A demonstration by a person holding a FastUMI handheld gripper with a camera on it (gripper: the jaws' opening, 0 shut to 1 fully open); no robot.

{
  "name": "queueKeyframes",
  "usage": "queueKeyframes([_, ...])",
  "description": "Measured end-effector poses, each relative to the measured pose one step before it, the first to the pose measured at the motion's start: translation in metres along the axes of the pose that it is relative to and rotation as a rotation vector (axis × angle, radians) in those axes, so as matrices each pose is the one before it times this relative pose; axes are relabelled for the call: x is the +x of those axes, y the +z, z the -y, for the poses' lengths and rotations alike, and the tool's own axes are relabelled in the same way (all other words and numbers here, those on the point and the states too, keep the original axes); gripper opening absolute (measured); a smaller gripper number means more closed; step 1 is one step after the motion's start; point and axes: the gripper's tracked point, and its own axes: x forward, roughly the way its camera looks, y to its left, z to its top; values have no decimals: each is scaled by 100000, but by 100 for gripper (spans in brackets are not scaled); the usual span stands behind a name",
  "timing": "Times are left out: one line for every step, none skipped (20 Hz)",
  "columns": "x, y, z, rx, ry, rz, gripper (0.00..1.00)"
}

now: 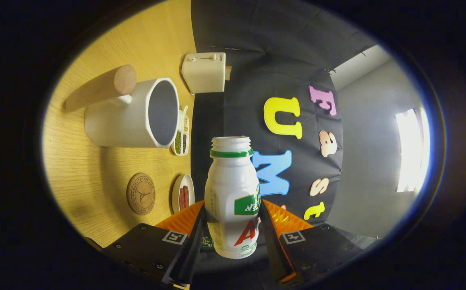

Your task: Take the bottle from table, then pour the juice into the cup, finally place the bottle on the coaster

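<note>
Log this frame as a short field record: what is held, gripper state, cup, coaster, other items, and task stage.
held: white plastic bottle with green neck ring, cap off, clamped between both fingers
gripper: shut on the bottle
bottle pose: lifted off the wooden table, mouth level with the cup's rim, apart from it
cup: white cup with wooden handle, inside looks empty
coaster: round cork coaster, bare, beside the cup
other: two small dishes of food, cream box
stage: bottle taken; pour apparently not begun
</note>
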Motion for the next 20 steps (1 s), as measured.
queueKeyframes([44,-1,5,-300,-145,90,71])
queueKeyframes([32,25,51,-497,-163,210,71])
queueKeyframes([-6,121,46,-624,-276,215,71])
queueKeyframes([-40,61,4,-575,-145,211,71])
queueKeyframes([24,48,8,-610,-187,366,71])
queueKeyframes([-42,58,41,-555,-199,152,71])
queueKeyframes([22,32,1,-455,-65,195,71])
queueKeyframes([33,-1,50,-340,-50,164,71])
queueKeyframes([60,26,60,-282,24,86,71])
queueKeyframes([-12,58,0,-327,87,167,71])
queueKeyframes([74,-44,-36,-357,35,72,71])
queueKeyframes([-46,-7,-22,-585,27,170,71])
queueKeyframes([9,11,53,-625,-107,182,71])
queueKeyframes([-31,23,-3,-615,-51,251,71])
queueKeyframes([7,19,30,-495,-63,125,70])
queueKeyframes([-9,-3,-8,-421,-48,187,71])
queueKeyframes([12,32,70,-391,-88,96,71])
queueKeyframes([-22,47,28,-419,-108,206,71])
queueKeyframes([26,40,-4,-528,-59,207,71])
queueKeyframes([-48,29,27,-511,-50,204,71])
